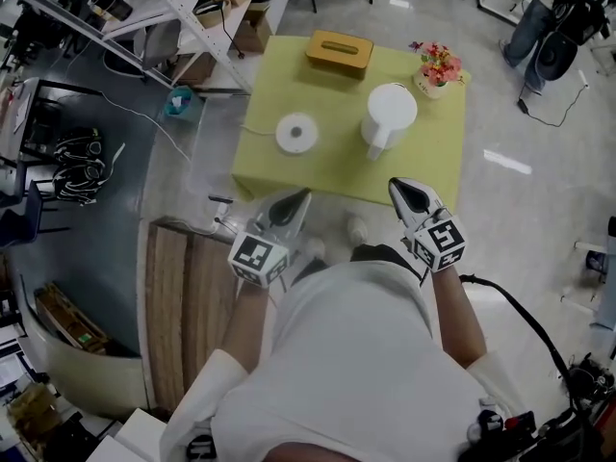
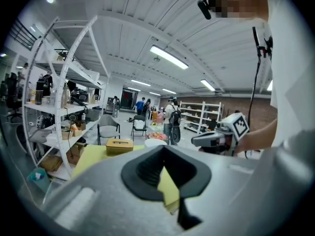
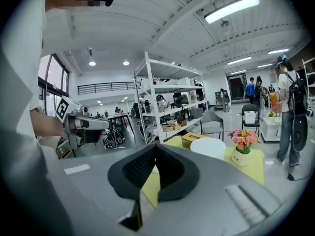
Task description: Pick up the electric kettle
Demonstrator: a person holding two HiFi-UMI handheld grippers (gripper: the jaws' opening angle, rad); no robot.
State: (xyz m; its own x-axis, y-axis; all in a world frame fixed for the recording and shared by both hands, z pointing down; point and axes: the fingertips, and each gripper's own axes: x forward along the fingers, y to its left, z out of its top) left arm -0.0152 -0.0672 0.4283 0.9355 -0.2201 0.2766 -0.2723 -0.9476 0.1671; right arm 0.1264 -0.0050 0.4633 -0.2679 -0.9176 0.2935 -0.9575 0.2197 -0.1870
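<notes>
Both claws are shut with nothing between the jaws: the left claw (image 1: pixel 298 197) and the right claw (image 1: pixel 401 187) are held just short of the counter (image 1: pixel 327 176), at its near edge. The kettle (image 1: pixel 388 115) stands upright on the counter's right half, off its base (image 1: pixel 296 133), which lies well apart to the left.

Nothing can be gripped until the jaws are opened. If a shut claw is driven into the kettle, it is likely to be pushed back or tipped. What appears to be the handle is turned towards the near edge, so the smooth round body would probably slip if it were pinched instead. Water may be inside; that cannot be told, and a tilted lift could spill it. The flowers (image 1: pixel 439 66) stand just behind the kettle to the right and could be knocked over by a wide sweep of the right claw. The box (image 1: pixel 339 51) at the far edge is less exposed.

The counter is low, square and covered in yellow-green. It is set on a glossy grey floor (image 1: pixel 539 200) in a large hall. White shelving (image 1: pixel 164 8) is seen to the left, and chairs and people are seen further off in the gripper views.
</notes>
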